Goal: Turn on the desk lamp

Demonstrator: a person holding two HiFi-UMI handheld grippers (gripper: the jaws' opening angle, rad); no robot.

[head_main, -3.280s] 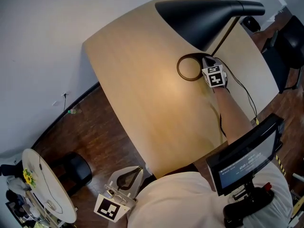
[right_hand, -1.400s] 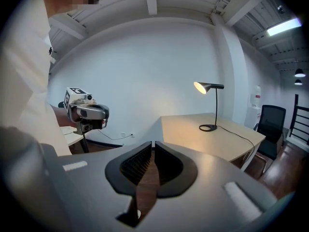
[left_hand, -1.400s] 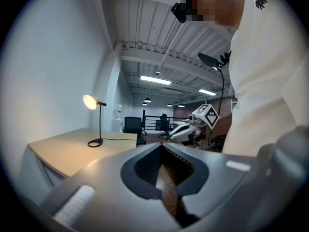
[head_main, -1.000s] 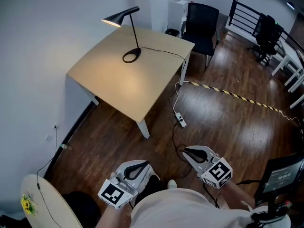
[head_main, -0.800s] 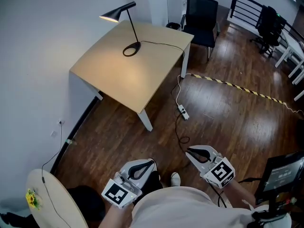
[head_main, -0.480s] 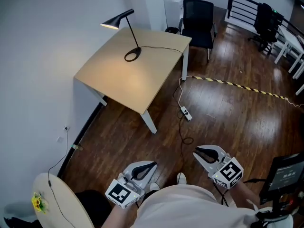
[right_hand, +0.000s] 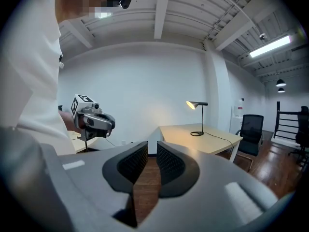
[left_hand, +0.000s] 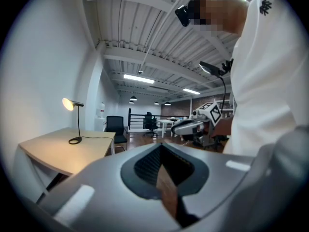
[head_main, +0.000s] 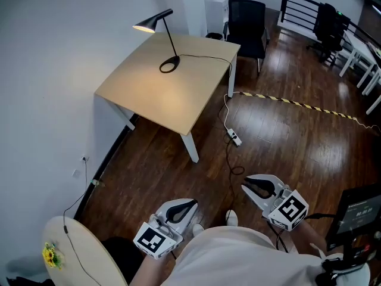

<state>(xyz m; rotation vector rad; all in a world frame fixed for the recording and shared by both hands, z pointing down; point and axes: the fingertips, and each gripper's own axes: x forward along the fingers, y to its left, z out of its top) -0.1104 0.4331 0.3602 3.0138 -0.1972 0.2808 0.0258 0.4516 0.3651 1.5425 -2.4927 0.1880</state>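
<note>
Right gripper (right_hand: 152,146) empty, desk lamp (head_main: 153,21) aglow

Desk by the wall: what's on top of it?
Only a lit desk lamp stands on the desk, toward its far edge. The tabletop hides most of what lies beneath.

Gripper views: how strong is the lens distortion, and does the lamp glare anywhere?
Left gripper view: fisheye with black corners and bent ceiling beams; the lamp is a small bright spot, no flare. Right gripper view: same round vignette; the lamp glows softly against the white wall. Head view: sharp, evenly lit, with a warm pool of light on the desk.
</note>
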